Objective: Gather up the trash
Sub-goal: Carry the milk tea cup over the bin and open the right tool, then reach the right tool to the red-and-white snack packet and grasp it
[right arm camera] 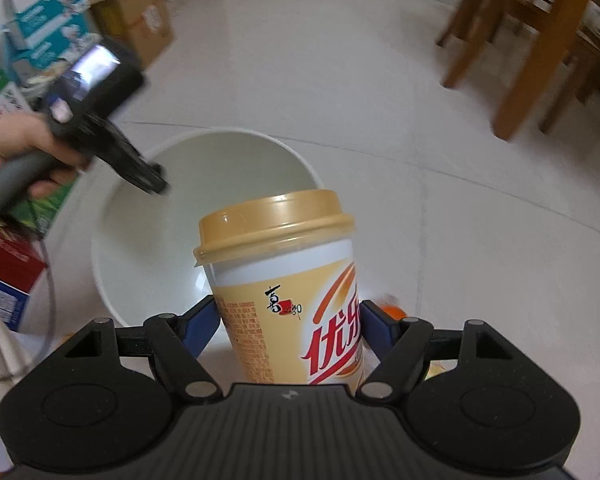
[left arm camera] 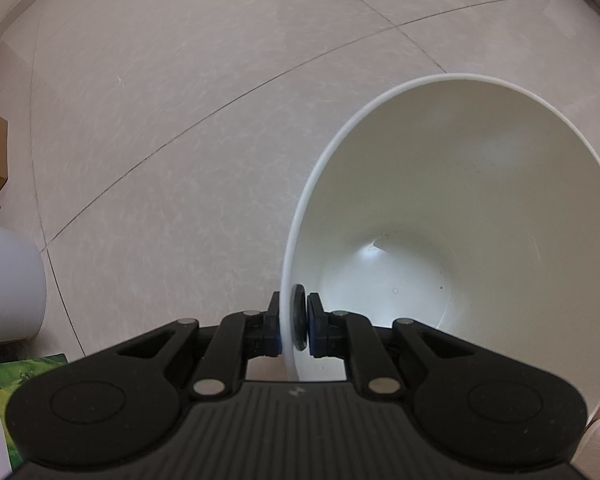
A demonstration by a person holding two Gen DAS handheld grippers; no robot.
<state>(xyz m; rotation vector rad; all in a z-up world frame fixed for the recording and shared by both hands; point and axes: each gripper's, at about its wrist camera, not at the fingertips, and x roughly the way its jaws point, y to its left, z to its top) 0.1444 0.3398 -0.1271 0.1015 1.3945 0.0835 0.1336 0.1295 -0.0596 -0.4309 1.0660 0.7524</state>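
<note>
A white round bin (left arm camera: 480, 184) fills the right of the left wrist view, its inside bare. My left gripper (left arm camera: 294, 326) is shut on the bin's near rim, one pad outside the wall and one inside. In the right wrist view the same bin (right arm camera: 140, 232) stands on the floor beyond a tan-lidded milk tea cup (right arm camera: 284, 280) with red lettering. My right gripper (right arm camera: 290, 326) is shut on that cup, blue pads against both sides, holding it up above the floor near the bin. The left gripper (right arm camera: 156, 184), held by a hand (right arm camera: 12, 144), shows at the bin's left rim.
Pale tiled floor (left arm camera: 220, 100) stretches around the bin. Cardboard boxes (right arm camera: 136, 12) and coloured cartons (right arm camera: 4, 256) line the left side. Wooden chair and table legs (right arm camera: 532, 48) stand at the far right. A small orange object (right arm camera: 394, 310) lies behind the right finger.
</note>
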